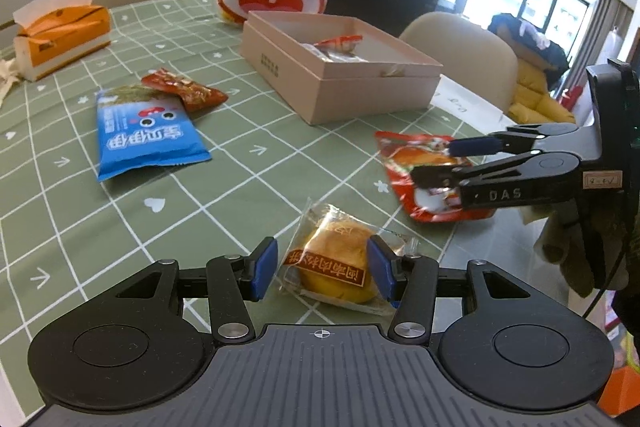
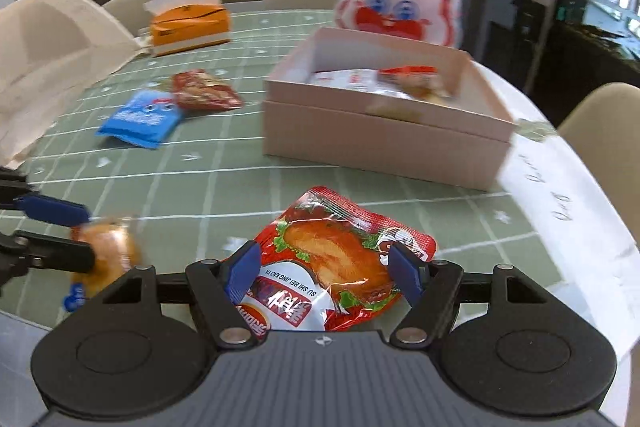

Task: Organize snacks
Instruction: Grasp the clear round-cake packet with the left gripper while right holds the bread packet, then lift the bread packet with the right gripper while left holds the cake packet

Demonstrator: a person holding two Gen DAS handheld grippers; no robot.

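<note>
- The left gripper (image 1: 322,269) has its fingers released, straddling the wrapped pastry (image 1: 340,267) flat on the desk (image 1: 120,219).
- The right gripper (image 2: 324,273) likewise brackets the red snack pouch (image 2: 332,259), unpressed, its long axis running away from the fingers.
- Beyond, the open box (image 2: 384,143) is nearer the right hand, with clear desk between.

The right claw (image 2: 325,273) sits at 6 o'clock with its blue pads either side of a red roast-duck snack pouch (image 2: 340,259) lying on the green checked desk (image 2: 208,179); whether the pads press it is unclear. At 1 o'clock stands an open pink box (image 2: 384,139) holding snacks. At 9 o'clock the left claw (image 2: 82,237) brackets a wrapped pastry (image 2: 110,255). At 10 o'clock lie a blue packet (image 2: 140,117) and a red packet (image 2: 204,91).
</note>
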